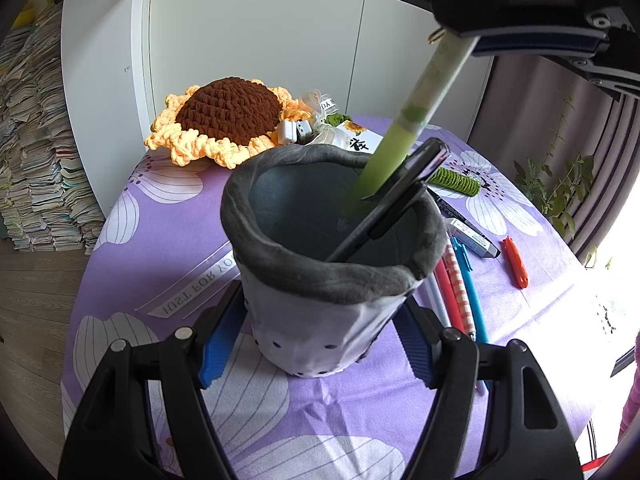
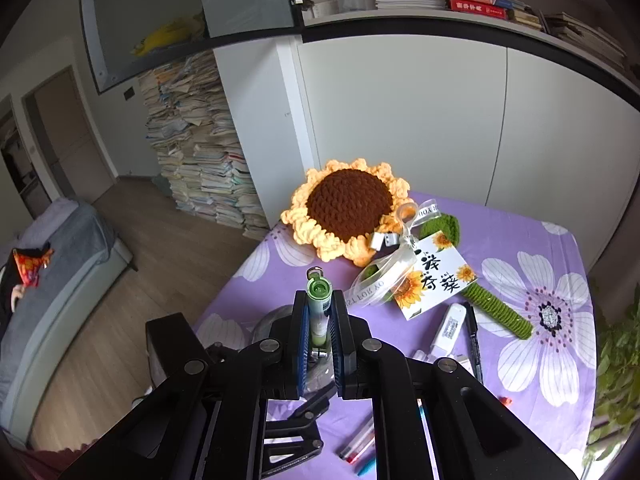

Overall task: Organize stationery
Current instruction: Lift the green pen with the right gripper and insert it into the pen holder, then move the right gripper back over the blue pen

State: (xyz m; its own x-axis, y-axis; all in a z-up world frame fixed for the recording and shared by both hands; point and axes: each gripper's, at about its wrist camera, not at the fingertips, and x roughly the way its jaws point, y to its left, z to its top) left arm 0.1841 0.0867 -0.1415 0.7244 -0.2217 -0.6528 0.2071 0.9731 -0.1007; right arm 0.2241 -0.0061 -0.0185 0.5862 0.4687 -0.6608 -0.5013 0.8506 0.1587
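A soft grey fabric pen holder (image 1: pixel 320 280) stands on the purple flowered tablecloth (image 1: pixel 152 248). My left gripper (image 1: pixel 320 340) is shut on its lower body, one blue pad on each side. A black pen-like item (image 1: pixel 396 196) leans inside it. My right gripper (image 2: pixel 320 316), also seen at the top right of the left wrist view (image 1: pixel 520 12), is shut on a green pen (image 1: pixel 416 116) whose lower end is inside the holder. From the right wrist view the pen's top end (image 2: pixel 319 289) points up between the pads.
Several pens (image 1: pixel 460 292), a black marker (image 1: pixel 468 228) and an orange item (image 1: pixel 516 262) lie right of the holder. A crocheted sunflower (image 1: pixel 228 120) with card (image 2: pixel 436 276) and green stem (image 2: pixel 500 312) lies behind. A white cabinet (image 1: pixel 260 48) backs the table. A plant (image 1: pixel 560 184) stands right.
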